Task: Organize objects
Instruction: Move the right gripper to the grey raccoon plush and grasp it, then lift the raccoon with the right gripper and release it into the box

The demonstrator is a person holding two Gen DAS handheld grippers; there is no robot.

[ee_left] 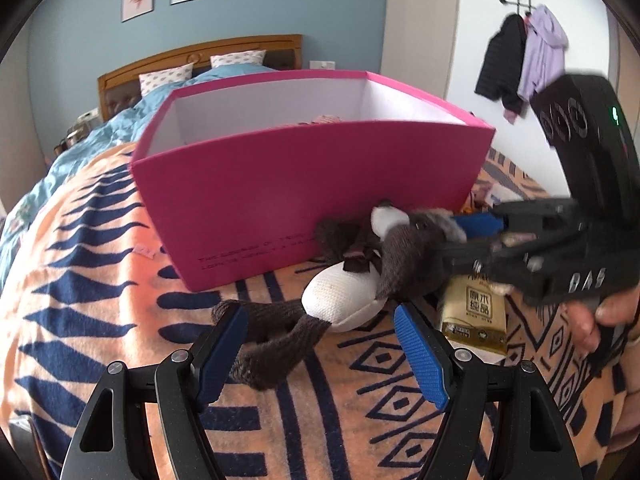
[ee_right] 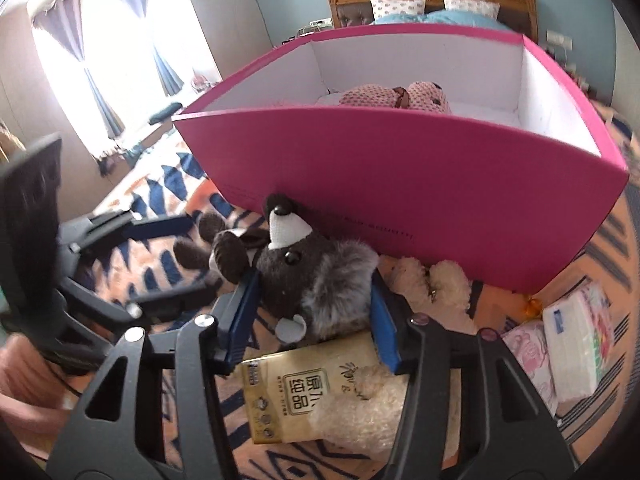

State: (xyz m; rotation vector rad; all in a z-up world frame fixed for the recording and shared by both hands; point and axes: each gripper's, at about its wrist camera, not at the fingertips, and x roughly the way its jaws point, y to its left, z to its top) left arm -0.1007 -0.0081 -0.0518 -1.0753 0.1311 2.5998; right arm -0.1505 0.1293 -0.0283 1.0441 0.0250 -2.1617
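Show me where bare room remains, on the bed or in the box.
Free: white floor of the pink cardboard box beside the pink spotted plush; blanket left of it. Crowded: box front, with grey plush mouse, gold tissue pack.

We see a magenta box [ee_left: 312,200], a brown-and-white plush [ee_left: 384,264], and an orange blanket [ee_left: 100,280] with navy patterning.

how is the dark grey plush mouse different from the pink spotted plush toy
The dark grey plush mouse lies outside the pink cardboard box, on the blanket; the pink spotted plush toy lies inside. The right gripper straddles the mouse's head; nothing touches the pink toy. Both are soft toys.
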